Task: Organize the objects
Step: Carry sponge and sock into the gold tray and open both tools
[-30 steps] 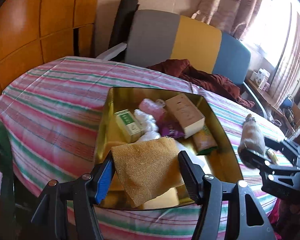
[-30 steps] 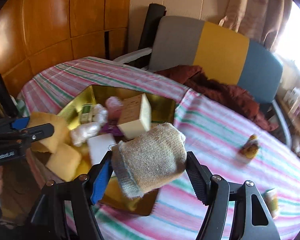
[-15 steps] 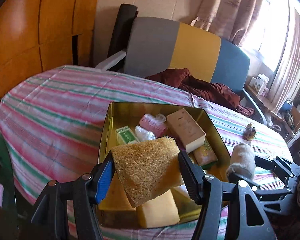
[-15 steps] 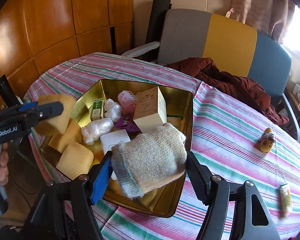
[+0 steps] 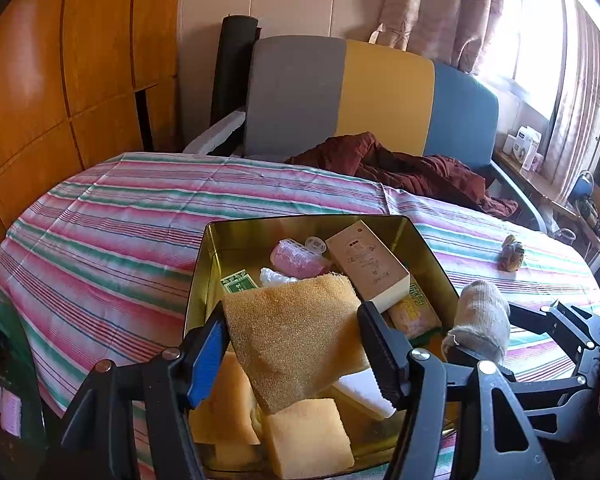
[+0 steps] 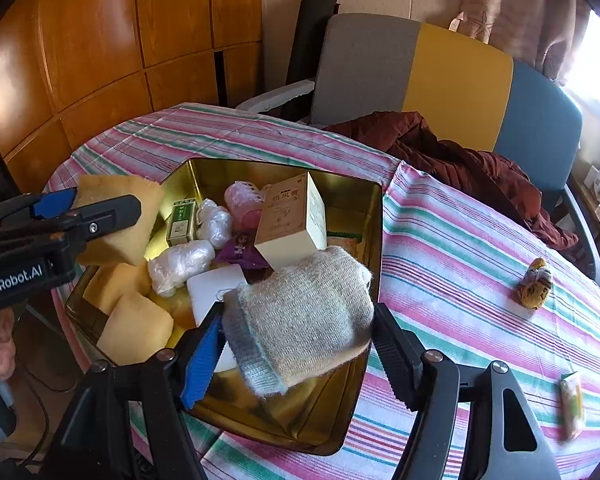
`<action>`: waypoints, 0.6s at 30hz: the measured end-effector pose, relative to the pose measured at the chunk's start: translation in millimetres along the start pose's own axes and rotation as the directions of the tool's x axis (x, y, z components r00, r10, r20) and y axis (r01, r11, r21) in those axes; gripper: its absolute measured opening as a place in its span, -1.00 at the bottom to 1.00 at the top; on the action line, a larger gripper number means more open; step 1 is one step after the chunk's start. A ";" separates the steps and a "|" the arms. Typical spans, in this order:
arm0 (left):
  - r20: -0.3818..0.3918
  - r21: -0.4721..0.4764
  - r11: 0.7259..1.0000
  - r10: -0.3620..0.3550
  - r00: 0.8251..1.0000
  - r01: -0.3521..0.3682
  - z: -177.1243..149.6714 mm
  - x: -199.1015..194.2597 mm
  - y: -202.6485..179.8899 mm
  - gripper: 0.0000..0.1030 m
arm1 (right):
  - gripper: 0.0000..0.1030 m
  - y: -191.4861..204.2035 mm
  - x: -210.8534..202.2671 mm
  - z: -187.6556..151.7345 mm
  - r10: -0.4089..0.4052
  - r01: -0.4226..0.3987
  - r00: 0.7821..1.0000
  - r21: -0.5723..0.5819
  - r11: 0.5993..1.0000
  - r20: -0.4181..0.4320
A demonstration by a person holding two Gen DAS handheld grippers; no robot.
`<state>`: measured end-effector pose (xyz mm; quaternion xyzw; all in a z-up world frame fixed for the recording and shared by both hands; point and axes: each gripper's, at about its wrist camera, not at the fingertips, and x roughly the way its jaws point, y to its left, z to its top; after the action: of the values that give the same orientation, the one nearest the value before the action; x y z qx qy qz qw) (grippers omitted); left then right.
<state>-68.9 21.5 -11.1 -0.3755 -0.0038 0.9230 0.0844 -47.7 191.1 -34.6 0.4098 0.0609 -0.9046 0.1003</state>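
Both loads hang over the gold tin (image 6: 374,216) and this is where it could get messy: the tin is crowded, with a tall beige box (image 6: 290,220) leaning across the middle and yellow foam blocks (image 6: 134,328) stacked at the near left, so anything dropped onto that pile may roll off the rim onto the striped tabletop (image 5: 112,232). The two tools are close together too, and a careless swing could knock one into the other. The left gripper (image 5: 292,344) has its jaws spread fairly wide and clamped on a tan sponge (image 5: 296,336), pinched edge to edge and tilted above the near left part of the tin. The right gripper (image 6: 296,344) holds a rolled knit sock (image 6: 304,316) between similarly wide jaws, squeezed at both sides, over the tin's near right corner; being soft, it could slip if the squeeze eases early. Out on the cloth to the right, a small brown toy (image 6: 534,284) and a yellow packet (image 6: 572,404) lie well apart from the tin, not yet collected.
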 end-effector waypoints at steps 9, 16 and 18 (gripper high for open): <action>0.006 0.006 1.000 0.008 1.000 -0.008 4.3 1.7 -4.6 0.30 | 0.39 -5.2 8.7 2.8 -0.002 0.002 1.000 0.013 1.000 -0.008; 0.004 0.008 1.000 0.012 1.000 -0.012 3.8 1.8 -7.4 0.50 | 0.43 -7.1 17.3 2.8 0.003 -0.003 1.000 0.026 1.000 -0.019; 0.004 0.006 1.000 0.014 1.000 -0.014 3.8 1.8 -7.0 0.53 | 0.43 -7.0 20.0 1.7 0.006 -0.005 1.000 0.030 1.000 -0.026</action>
<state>-71.8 28.9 -9.1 -0.3733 0.0013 0.9244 0.0788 -63.4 195.0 -48.4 0.4232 0.0475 -0.8997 0.0960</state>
